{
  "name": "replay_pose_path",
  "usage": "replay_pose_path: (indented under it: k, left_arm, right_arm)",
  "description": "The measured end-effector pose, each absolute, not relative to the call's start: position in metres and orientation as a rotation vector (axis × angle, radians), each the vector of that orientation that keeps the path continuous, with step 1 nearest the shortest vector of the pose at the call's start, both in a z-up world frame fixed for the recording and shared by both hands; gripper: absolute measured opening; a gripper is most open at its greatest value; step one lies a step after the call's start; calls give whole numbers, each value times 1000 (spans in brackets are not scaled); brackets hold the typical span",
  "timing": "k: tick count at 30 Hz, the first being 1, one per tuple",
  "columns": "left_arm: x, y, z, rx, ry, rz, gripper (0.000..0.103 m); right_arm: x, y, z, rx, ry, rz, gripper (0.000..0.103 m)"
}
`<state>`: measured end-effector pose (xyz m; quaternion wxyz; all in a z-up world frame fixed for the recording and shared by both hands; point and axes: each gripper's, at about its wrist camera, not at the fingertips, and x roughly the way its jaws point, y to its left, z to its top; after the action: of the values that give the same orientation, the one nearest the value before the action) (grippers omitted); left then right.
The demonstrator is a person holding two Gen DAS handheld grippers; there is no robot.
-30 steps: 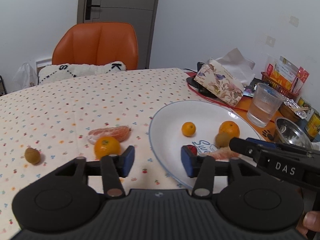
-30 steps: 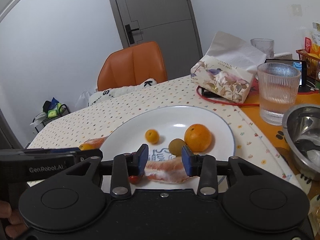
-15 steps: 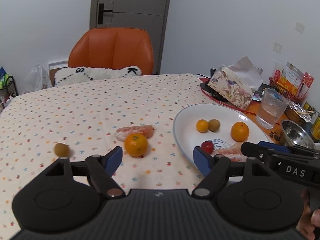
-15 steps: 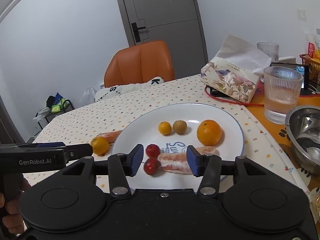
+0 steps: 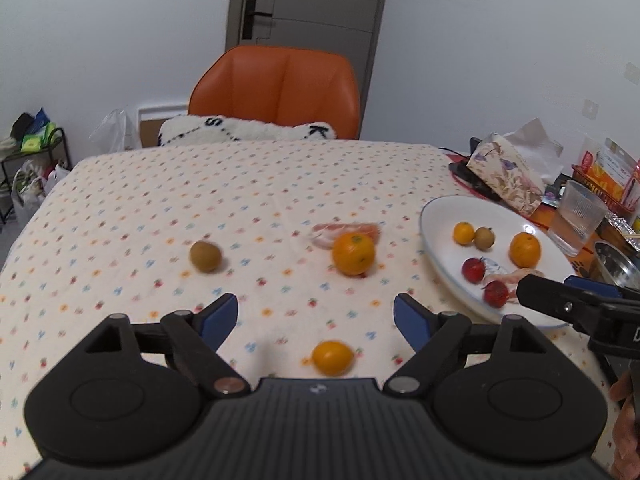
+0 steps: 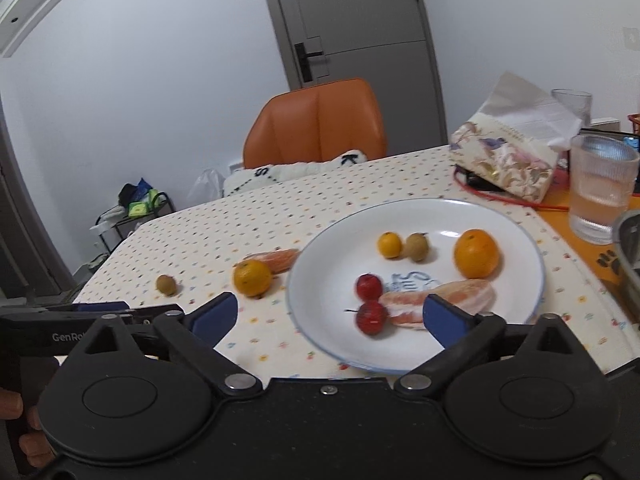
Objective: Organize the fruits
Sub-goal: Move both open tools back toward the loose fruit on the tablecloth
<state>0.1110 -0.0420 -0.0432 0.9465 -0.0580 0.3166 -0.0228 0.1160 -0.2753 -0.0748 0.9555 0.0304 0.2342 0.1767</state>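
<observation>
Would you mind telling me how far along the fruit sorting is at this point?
Roughly halfway. Six pieces sit on the white plate: two oranges, a brown fruit, two red fruits and a peeled segment. Nothing is in hand: the left hand-held gripper and right hand-held gripper are both open and empty. Left on the tablecloth: a large orange, a peeled segment, a brown fruit and a small orange.

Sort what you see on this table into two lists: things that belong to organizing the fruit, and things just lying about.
Job: white plate, large orange, small orange, brown fruit, peeled segment on the cloth.

Lying about: tissue box, water glass, steel bowl.
</observation>
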Motion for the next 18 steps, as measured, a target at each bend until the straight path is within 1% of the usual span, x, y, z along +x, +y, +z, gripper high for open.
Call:
replay_pose_path:
  k: [13, 14, 15, 17, 18]
  left_arm:
    - [92, -13, -57, -144, 669, -9, 84]
    - [91, -10, -58, -150, 669, -10, 85]
    - [90, -7, -58, -155, 671, -11, 90]
    - [88, -2, -58, -157, 670, 0, 95]
    - [87, 0, -58, -155, 665, 7, 96]
  right_arm:
    - [107, -245, -83, 50, 507, 426, 103]
    - [108, -242, -84, 49, 514, 434, 103]
    - [108, -240, -85, 48, 521, 442, 103]
    - [108, -233, -86, 39, 531, 459, 103]
    - [107, -230, -86, 33, 534, 465, 103]
